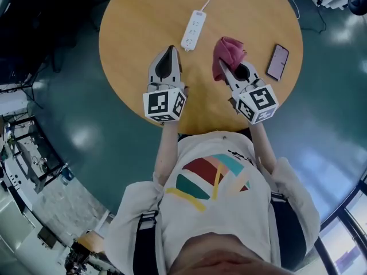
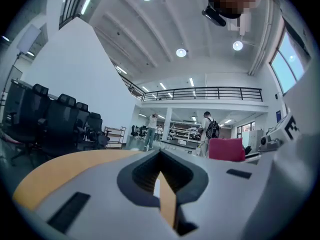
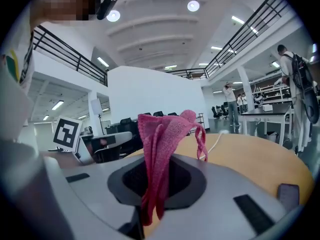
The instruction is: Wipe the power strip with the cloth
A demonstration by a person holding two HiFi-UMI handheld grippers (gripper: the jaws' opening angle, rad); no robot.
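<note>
Right gripper (image 1: 223,67) holds the pink cloth (image 1: 229,50) near the power strip (image 1: 194,30).

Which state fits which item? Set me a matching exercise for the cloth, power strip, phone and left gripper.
Things:
1. cloth
2. power strip
3. phone
4. left gripper

States:
A. shut, nothing between its jaws
B. lying flat near the right edge of the table in the head view
C. pink, clamped in the right gripper
D. white, flat on the table, cord running off the far side

Pairs: 1-C, 2-D, 3-B, 4-A
</note>
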